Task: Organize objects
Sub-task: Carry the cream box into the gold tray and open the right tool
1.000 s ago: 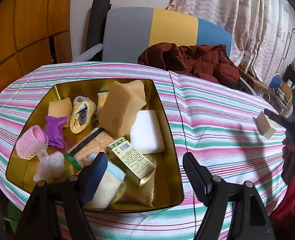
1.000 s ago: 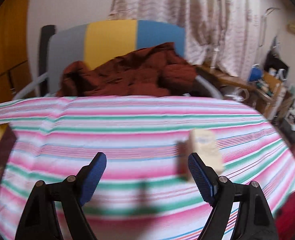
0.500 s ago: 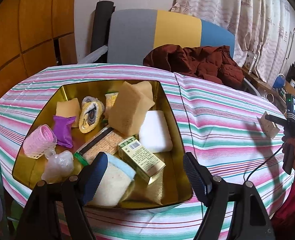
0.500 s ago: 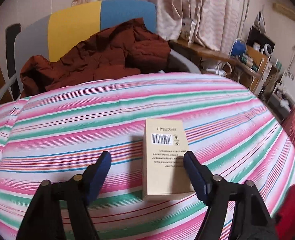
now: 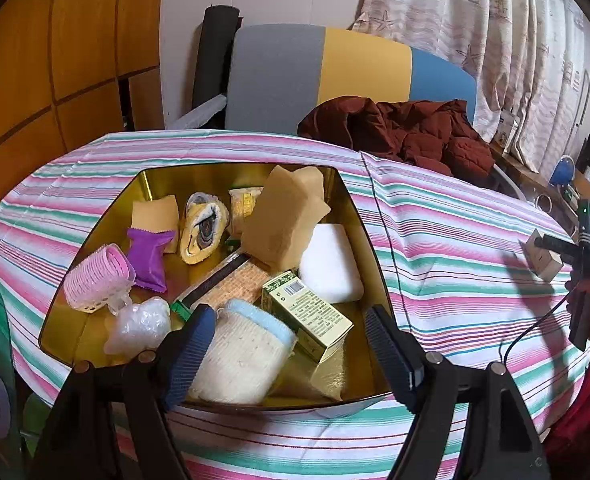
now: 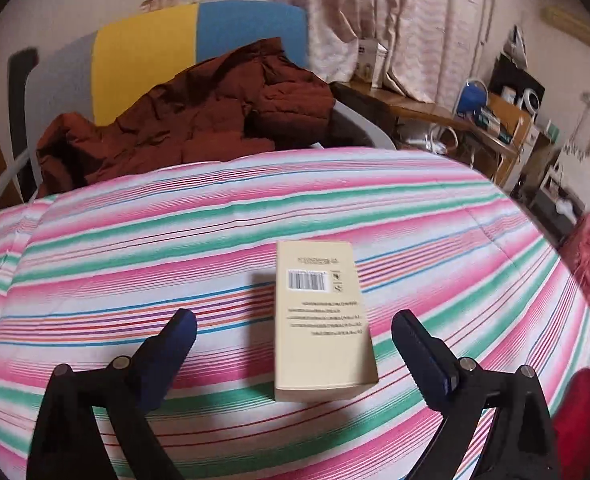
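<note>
Mostly sorted, by the look of it: gold tin [image 5: 359, 216] on the striped tabletop [image 5: 447, 240] already crowded with a tan sponge [image 5: 283, 216], white soap-like block [image 5: 329, 264], green-and-gold carton [image 5: 311, 312], knitted cream roll with blue edge [image 5: 243, 356], pink hair roller [image 5: 97, 278], purple sachet [image 5: 149, 256], a bubble-wrapped lump [image 5: 139, 326] and a few smaller packets behind. One item apparently left outside: a cream cardboard box [image 6: 321, 320] lying flat on the cloth, barcode face up, well apart from the tin, toward the far right side of the tabletop. Right hand-held gripper [image 6: 293, 340] hanging low over that box with fingers spread wide, the box sitting between them but nearer the right finger, touched by neither so far as can be judged. Left hand-held gripper [image 5: 291, 344] hovering at the near rim of the tin, likewise spread and holding nothing, its left finger in front of the knitted roll. Remaining work, as a judgement only: closing on the cream box, carrying it across and finding room in an already full tin, probably on top of the flatter pieces. Beyond the tabletop, a red-brown jacket [image 6: 199, 116] heaped on a grey, yellow and blue chair [image 5: 323, 68], not evidently part of the job.
</note>
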A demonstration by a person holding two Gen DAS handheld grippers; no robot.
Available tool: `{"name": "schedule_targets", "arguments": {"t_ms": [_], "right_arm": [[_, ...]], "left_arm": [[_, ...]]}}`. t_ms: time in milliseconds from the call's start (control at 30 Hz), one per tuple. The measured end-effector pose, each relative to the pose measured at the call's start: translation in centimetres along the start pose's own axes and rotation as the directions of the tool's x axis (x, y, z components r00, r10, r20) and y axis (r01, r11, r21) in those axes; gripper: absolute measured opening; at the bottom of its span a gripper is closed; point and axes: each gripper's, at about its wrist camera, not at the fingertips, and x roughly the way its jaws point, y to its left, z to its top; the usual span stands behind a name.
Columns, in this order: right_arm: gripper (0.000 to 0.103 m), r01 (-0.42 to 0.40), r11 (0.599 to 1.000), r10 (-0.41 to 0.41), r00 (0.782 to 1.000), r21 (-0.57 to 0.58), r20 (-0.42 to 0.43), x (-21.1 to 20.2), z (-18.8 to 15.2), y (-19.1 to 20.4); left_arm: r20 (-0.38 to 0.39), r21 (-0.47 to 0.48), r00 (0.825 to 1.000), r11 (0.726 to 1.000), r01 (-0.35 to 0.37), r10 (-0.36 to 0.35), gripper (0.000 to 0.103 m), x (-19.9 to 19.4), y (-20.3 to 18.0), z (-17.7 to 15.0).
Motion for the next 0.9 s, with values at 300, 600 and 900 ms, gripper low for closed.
{"name": "schedule_targets", "arguments": {"t_ms": [300,600,900], "right_arm": [[0.05,-0.081,0.996,0.084,0.995,0.044,-0.054,0.5,-1.2,0.0],[0.05,-0.313,0.946,0.317,0.947,-0.079,0.043,-7.5,-2.1,7.9],[0.05,-0.59,0.759,0.616,0.787,-0.274,0.013,-17.5,-4.9,22.7]], "left_arm": [[-0.003,-0.016,1.0,1.0,-0.007,0.007,0.079,-0.1,0.7,-0.1],[-0.021,-0.068,0.999,0.997,-0.036,0.035,0.079,-0.6,2.7,-0.6],[-0.012,-0.079,0.991,0.988,-0.13,0.13,0.079,-2.8,5.4,-1.4]]}}
